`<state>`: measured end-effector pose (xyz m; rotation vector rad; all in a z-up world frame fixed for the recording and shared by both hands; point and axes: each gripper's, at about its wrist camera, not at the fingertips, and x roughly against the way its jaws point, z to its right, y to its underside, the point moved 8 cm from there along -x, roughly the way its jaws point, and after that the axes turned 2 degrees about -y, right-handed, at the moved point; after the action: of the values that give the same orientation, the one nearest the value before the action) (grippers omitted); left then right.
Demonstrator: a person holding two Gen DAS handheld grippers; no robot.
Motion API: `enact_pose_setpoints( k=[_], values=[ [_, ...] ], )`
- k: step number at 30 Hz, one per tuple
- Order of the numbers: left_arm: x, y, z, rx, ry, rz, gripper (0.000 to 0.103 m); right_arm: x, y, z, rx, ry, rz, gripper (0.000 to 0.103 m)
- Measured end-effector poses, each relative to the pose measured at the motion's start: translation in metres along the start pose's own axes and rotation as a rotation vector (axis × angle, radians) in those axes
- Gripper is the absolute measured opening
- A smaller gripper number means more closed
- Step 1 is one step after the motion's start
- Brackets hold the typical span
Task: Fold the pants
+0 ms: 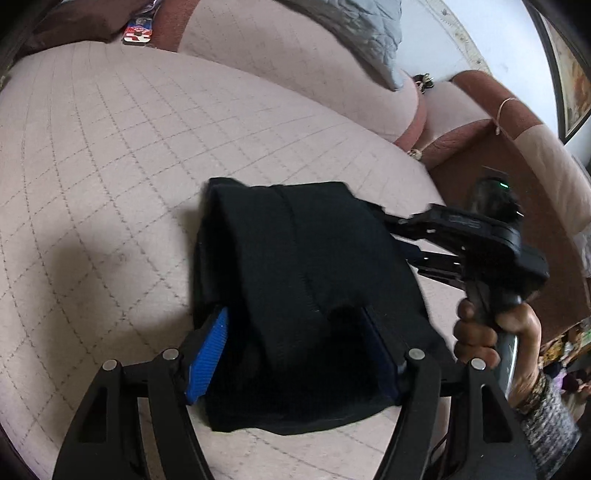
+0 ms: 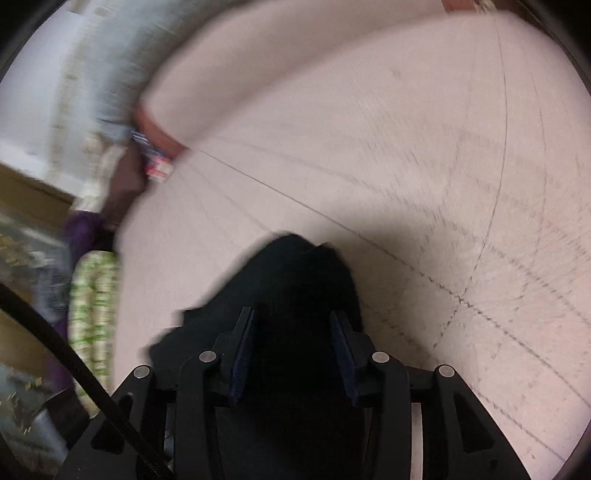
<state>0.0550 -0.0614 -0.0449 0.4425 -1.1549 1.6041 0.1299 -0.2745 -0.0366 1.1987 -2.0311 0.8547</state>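
**Black pants bundled on quilted pink sofa**

Left gripper [image 1: 295, 350] spread wide, folded pants [image 1: 295, 277] lying between its fingers on the sofa seat [image 1: 110, 147]. Grey pillow [image 1: 369, 33] beyond. Right gripper [image 2: 293, 354] parted around the dark cloth; grip unclear.

1. The pants [image 1: 306, 280] between my fingers are plain black.
2. My left gripper [image 1: 295, 354] is black, with bright blue pads [image 1: 208, 350].
3. My right gripper [image 2: 293, 354] is black with dark navy pads [image 2: 242, 354].
4. The sofa seat [image 1: 110, 155] is pale pink, quilted in grey diamond stitching, with reddish-brown trim [image 1: 476, 107].
5. The cushion [image 1: 365, 33] is grey.
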Motion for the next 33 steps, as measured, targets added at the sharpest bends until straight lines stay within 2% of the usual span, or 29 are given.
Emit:
enact_pose_setpoints(
  k=[2,5,8,11,14,16,17,19,21,25,28,31,33],
  values=[
    [0.001,-0.001,0.001,-0.016,-0.002,0.002,0.07,0.007,-0.003,-0.005,0.009,0.003,0.042,0.047],
    [0.0,-0.002,0.001,-0.019,0.003,-0.008,0.07,0.034,0.002,-0.021,0.042,-0.046,0.105,0.047],
    [-0.001,-0.003,-0.002,0.01,0.022,-0.017,0.07,0.065,0.027,-0.038,0.055,-0.168,0.122,0.047],
    [0.002,-0.003,-0.008,0.043,0.041,-0.019,0.07,0.086,0.074,-0.05,0.085,-0.301,0.089,0.047],
    [0.001,-0.001,-0.015,0.075,0.041,-0.019,0.071,0.075,0.11,-0.043,0.064,-0.354,0.002,0.047],
    [0.003,0.0,-0.016,0.09,0.043,-0.017,0.071,0.054,0.126,-0.025,0.042,-0.29,-0.044,0.044],
    [0.005,0.001,-0.015,0.092,0.043,-0.016,0.071,0.05,0.129,-0.018,0.015,-0.292,-0.041,0.04],
    [0.013,0.002,-0.014,0.083,0.043,0.001,0.071,0.065,0.13,-0.019,-0.011,-0.321,0.002,0.041],
    [0.025,0.001,-0.011,0.06,0.021,0.045,0.071,0.089,0.135,-0.026,0.046,-0.313,0.055,0.044],
    [0.048,-0.004,0.002,0.028,-0.038,0.125,0.072,0.14,0.141,-0.016,0.161,-0.179,0.203,0.054],
    [0.069,-0.004,0.019,-0.054,-0.143,0.204,0.073,0.161,0.142,0.005,0.162,-0.086,0.283,0.055],
    [0.09,0.002,0.036,-0.097,-0.186,0.274,0.083,0.164,0.141,0.022,0.134,-0.046,0.316,0.056],
    [0.1,0.008,0.045,-0.108,-0.202,0.305,0.084,0.167,0.142,0.032,0.107,-0.047,0.315,0.056]
  ],
)
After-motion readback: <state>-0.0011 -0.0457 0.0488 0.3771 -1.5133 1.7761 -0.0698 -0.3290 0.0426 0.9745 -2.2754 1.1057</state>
